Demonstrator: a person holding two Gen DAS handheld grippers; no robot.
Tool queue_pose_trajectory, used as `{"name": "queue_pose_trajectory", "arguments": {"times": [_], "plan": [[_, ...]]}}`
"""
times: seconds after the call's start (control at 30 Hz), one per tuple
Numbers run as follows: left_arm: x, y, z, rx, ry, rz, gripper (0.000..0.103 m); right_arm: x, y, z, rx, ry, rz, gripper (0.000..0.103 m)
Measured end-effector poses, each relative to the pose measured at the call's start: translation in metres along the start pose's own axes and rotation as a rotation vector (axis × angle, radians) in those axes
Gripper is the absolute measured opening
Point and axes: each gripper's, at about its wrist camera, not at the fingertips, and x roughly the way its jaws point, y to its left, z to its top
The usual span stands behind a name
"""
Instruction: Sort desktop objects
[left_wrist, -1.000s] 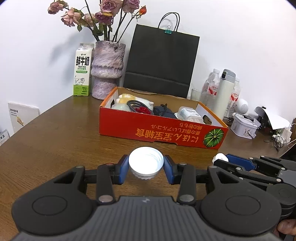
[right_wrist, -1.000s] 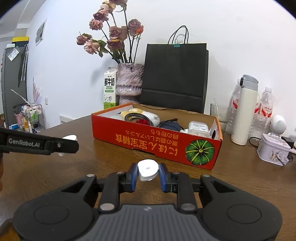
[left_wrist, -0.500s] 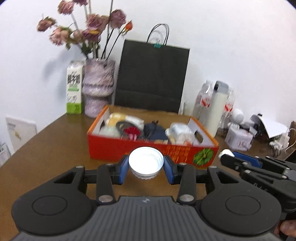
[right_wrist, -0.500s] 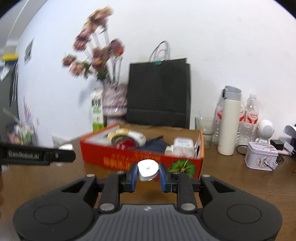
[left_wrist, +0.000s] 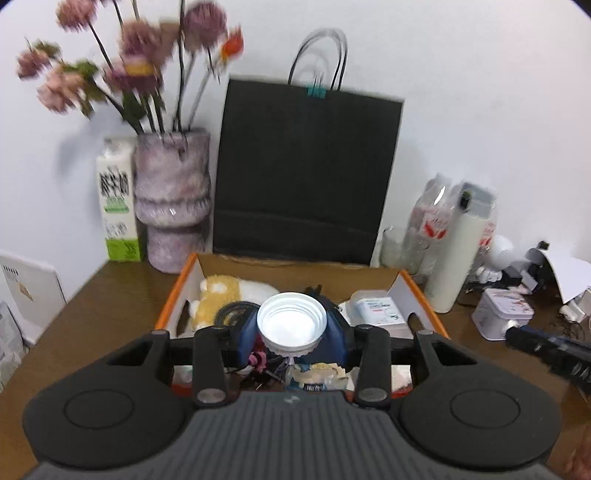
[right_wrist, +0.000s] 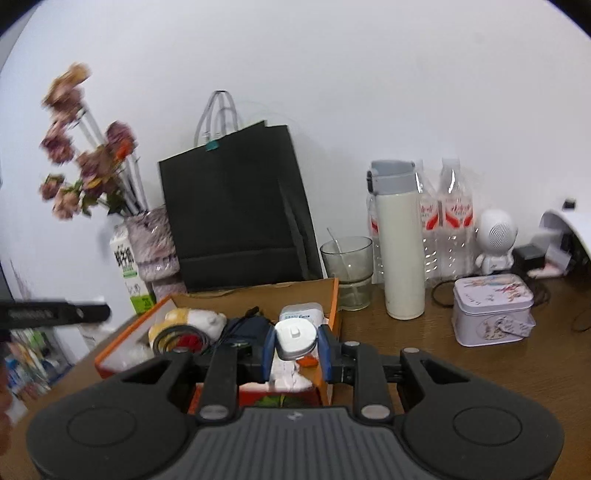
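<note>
your left gripper (left_wrist: 291, 334) has its blue-padded fingers (left_wrist: 246, 338) clamped on a white ribbed plastic screw cap (left_wrist: 291, 325), open side facing the camera, and you hold it above the open orange cardboard box (left_wrist: 177, 295) on the brown wooden worktop (left_wrist: 110, 295). your right gripper (right_wrist: 295, 349) has its fingers (right_wrist: 267, 350) closed tight on a small white rounded plastic device with a raised tab on top (right_wrist: 295, 338), held over the right end of the same box (right_wrist: 334, 302).

inside the box, from the left view, a yellow and white plush toy (left_wrist: 221, 291) lies toward the left, a white rectangular container with a printed label (left_wrist: 375, 308) sits toward the right, and dark cables lie between them, partly hidden behind the cap. the right view adds a roll of dark tape (right_wrist: 177, 338) just beside the plush.

behind the box a black paper bag with a teal clip (left_wrist: 306, 170) stands against the wall, with a mottled purple vase of dried pink flowers (left_wrist: 171, 199) and a white and green milk carton (left_wrist: 118, 199) to its left. to the right of the box stand a clear glass tumbler (right_wrist: 347, 269), a cream flask with a grey lid (right_wrist: 400, 240), clear water bottles (right_wrist: 448, 229), a small white round robot-shaped speaker (right_wrist: 495, 240) and a pale printed tin (right_wrist: 493, 308). the flowers are blurred in both views.
</note>
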Motion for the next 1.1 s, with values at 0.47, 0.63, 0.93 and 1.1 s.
{"name": "queue_pose_trajectory", "arguments": {"times": [0.47,0.63,0.93,1.1], "plan": [[0.121,-0.021,0.007,0.128,0.206,-0.025,0.055,0.152,0.005,0.015,0.042,0.311,0.012,0.033],[0.109,-0.007,0.017,0.093,0.154,-0.008,0.075,0.143,0.011,0.015,0.030,0.274,-0.019,0.052],[0.026,0.004,-0.006,0.102,0.094,0.053,0.099,0.078,0.058,0.008,-0.101,0.219,-0.010,0.077],[-0.033,0.015,-0.040,0.077,0.057,0.078,0.103,0.041,0.068,-0.026,-0.135,0.243,-0.022,0.082]]}}
